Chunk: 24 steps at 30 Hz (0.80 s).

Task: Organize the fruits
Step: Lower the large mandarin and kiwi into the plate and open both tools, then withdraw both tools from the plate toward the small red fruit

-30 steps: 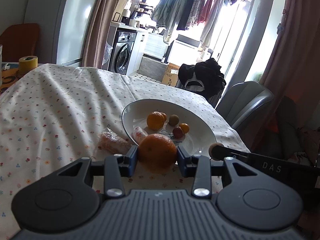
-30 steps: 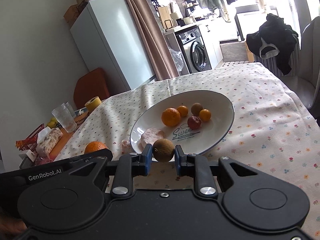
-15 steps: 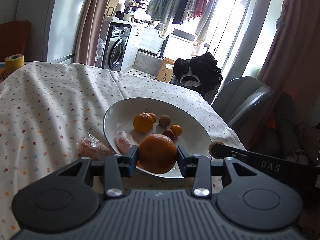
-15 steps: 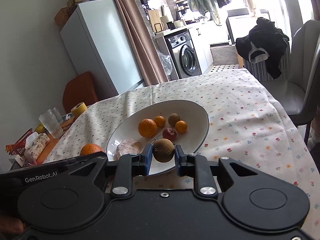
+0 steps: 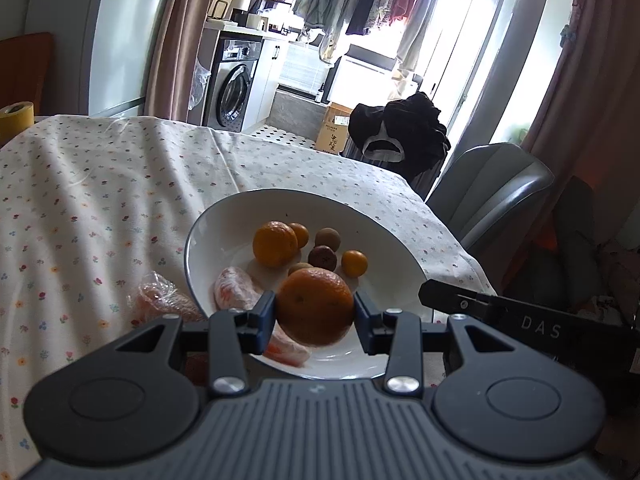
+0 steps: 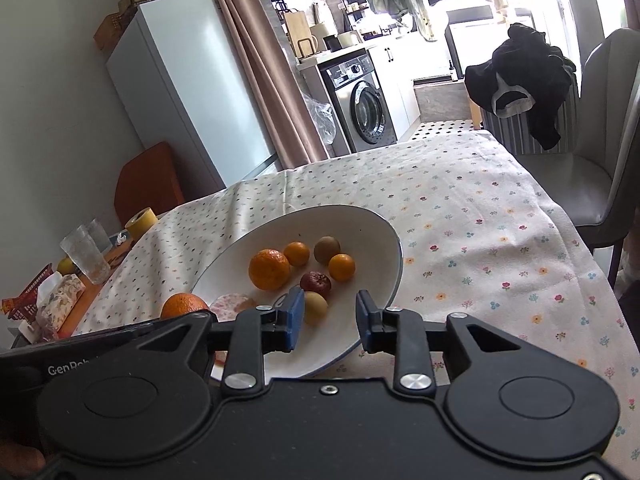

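left gripper (image 5: 315,312) clamping orange (image 5: 315,306), right gripper (image 6: 329,316) spread over bowl (image 6: 384,236)

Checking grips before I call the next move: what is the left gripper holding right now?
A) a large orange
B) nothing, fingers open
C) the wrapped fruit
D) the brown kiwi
A: in the left wrist view the left gripper is shut on the large orange, held over the near side of the white bowl.
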Tool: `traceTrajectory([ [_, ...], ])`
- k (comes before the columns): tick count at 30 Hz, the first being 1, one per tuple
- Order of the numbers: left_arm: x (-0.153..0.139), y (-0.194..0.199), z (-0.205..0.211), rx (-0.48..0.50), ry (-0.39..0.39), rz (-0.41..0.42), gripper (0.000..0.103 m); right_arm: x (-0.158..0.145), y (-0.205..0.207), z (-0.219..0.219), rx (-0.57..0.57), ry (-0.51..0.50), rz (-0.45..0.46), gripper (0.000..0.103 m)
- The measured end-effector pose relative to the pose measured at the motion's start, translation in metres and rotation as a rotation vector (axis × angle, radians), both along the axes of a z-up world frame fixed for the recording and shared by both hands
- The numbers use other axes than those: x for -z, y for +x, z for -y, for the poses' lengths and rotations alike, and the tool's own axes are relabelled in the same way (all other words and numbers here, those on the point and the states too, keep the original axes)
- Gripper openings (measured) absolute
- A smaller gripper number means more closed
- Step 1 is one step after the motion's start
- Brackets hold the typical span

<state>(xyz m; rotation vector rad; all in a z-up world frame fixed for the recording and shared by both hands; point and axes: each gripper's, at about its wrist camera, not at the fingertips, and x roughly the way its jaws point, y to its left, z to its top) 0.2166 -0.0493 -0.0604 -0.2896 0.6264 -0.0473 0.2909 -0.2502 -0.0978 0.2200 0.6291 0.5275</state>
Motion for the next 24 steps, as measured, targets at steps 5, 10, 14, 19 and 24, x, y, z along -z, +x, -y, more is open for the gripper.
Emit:
traceTrajectory([
  [5,0.003,0.006,0.010,0.021,0.019,0.008,0.043,0.003,0.003,0.007,0.008,0.009,-0.006,0.036],
  [10,0.004,0.007,0.015,0.013,0.032,0.005,0.064,0.008,0.003,0.014,0.024,0.012,-0.012,0.040],
  [14,0.002,0.003,0.010,-0.010,0.035,0.004,0.069,0.010,0.002,0.016,0.024,0.014,-0.015,0.043],
  [19,0.002,-0.005,0.001,-0.035,0.039,-0.003,0.075,0.010,0.000,0.017,0.020,0.021,-0.016,0.043],
  [24,0.004,-0.017,-0.007,-0.059,0.034,-0.002,0.079,0.011,-0.005,0.014,0.011,0.027,-0.017,0.044],
])
